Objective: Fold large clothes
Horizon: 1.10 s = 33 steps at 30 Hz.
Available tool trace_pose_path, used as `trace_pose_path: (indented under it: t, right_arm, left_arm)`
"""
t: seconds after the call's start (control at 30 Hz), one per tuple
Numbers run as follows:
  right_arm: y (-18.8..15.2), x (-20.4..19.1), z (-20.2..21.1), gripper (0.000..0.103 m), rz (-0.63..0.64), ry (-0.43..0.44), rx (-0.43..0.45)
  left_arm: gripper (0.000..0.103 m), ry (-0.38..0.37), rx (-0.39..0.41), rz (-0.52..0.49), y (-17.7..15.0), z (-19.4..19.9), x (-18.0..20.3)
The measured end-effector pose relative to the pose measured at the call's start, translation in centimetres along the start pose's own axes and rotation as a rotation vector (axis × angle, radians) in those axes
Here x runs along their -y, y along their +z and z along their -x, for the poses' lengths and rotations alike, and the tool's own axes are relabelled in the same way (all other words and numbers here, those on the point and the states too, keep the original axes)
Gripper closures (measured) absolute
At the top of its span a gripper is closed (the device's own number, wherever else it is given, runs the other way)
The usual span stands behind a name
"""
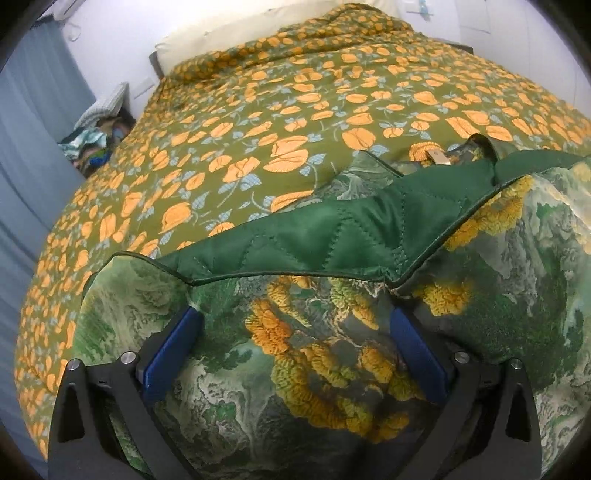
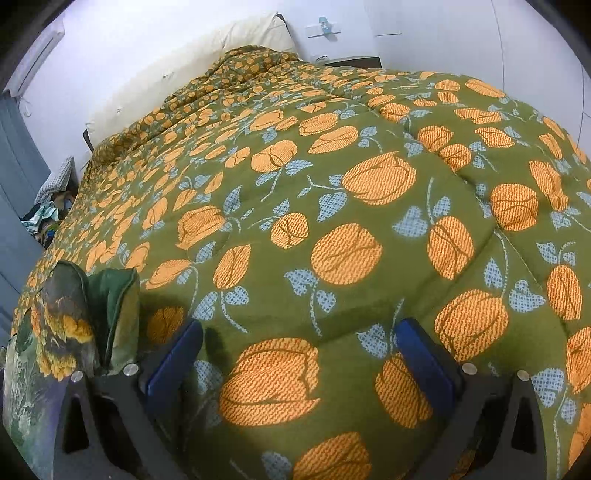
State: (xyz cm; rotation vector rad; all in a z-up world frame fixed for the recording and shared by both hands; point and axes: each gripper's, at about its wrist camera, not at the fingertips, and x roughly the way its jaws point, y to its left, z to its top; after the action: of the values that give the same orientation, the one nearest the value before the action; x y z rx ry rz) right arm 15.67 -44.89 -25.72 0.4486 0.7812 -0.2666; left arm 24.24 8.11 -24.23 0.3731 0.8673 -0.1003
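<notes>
**Around the bed: bedding, wall and corner clutter**

A bed fills both views, covered by an olive-green quilt printed with orange tulips and pale blue leaves. The quilt lies directly beneath and ahead of the right claw, its surface puffed into soft ridges. At the far end, well beyond the claw, a cream pillow leans against the white wall. Far to the left of the claw, beside the bed, a heap of mixed fabrics sits next to a grey-blue curtain. A small blue fitting hangs on the wall beyond the pillow.
</notes>
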Motion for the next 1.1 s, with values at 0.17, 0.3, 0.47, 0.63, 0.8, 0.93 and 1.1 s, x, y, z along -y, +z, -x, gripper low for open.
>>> trace_pose_path:
  t: [0.17,0.3,0.47,0.63,0.8,0.93,1.1]
  right_arm:
    - [0.1,0.0,-0.1,0.000,0.000,0.000,0.000]
    - [0.1,0.0,-0.1,0.000,0.000,0.000,0.000]
    - [0.3,0.0,-0.6,0.000,0.009,-0.008,-0.027]
    - [-0.3,-0.3,0.1,0.000,-0.007,-0.061,-0.016]
    - [-2.3,0.3,2.4,0.000,-0.007,-0.043,0.008]
    - [-2.1,2.0,2.6,0.000,-0.068,0.050,0.049]
    - [-1.9,2.1,2.5,0.000,-0.092,0.080,0.065]
  left_arm:
    - [0.000,0.000,0.000,-0.001,0.1,0.0,0.0]
    - [0.000,0.000,0.000,-0.001,0.1,-0.1,0.0]
    - [0.000,-0.002,-0.005,-0.002,0.1,-0.2,0.0]
    - [0.000,0.006,0.028,0.008,-2.1,1.4,-0.1]
    - [0.000,0.016,0.085,0.011,-4.4,3.4,-0.2]
    - [0.000,0.034,0.086,-0.004,-4.1,3.1,0.1]
    - [0.000,0.024,0.081,0.000,-4.0,3.0,-0.2]
